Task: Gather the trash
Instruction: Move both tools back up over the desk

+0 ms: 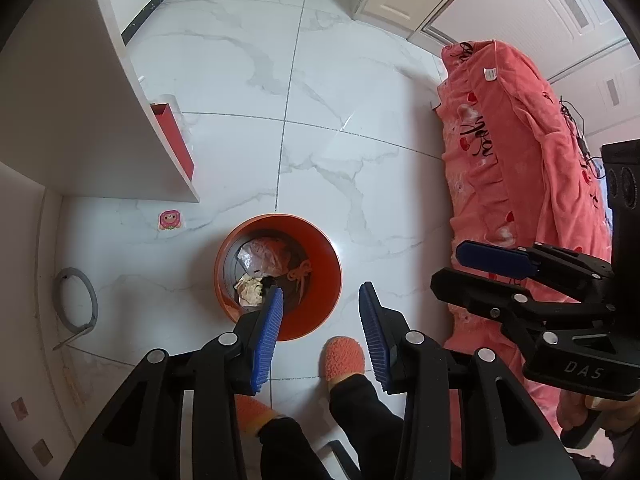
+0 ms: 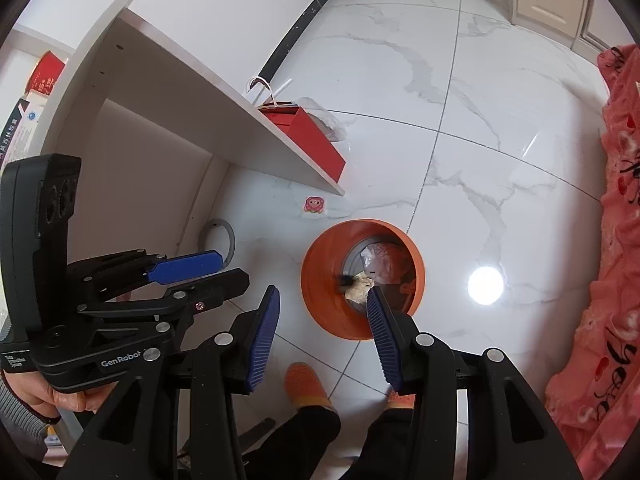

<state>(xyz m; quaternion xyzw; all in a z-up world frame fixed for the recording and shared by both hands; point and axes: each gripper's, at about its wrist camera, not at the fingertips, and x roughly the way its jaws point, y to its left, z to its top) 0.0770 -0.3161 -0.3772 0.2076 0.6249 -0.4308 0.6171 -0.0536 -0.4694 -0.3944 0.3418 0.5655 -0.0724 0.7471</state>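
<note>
Both your grippers hang above the orange bin (image 1: 280, 276), which stands on the white marbled floor (image 1: 340, 92), and both are empty. Your left gripper (image 1: 320, 332) has its blue pads apart with nothing between them — only floor and the near rim of the bin show through the gap. Your right gripper (image 2: 322, 332) is likewise spread, its pads bare; its right finger crosses in front of the bin's rim in its own view.

The trash sits inside the bin: a crumpled beige paper wad (image 1: 250, 290) against the near wall, a small dark scrap (image 1: 267, 281) touching it, a clear plastic wrapper (image 1: 260, 256) further back, and a loop of orange string (image 1: 300, 274) beside that (the string is hard to make out from the right wrist).

On the floor outside the bin, a pink cartoon sticker (image 1: 170, 220) lies near the foot of the white shelf panel (image 1: 120, 128). A red paper bag (image 2: 308, 140) stands behind that panel. A salmon-pink blanket (image 1: 520, 160) printed with hearts and script drapes along the right side. Your feet in orange slippers (image 1: 344, 358) stand just short of the bin.
</note>
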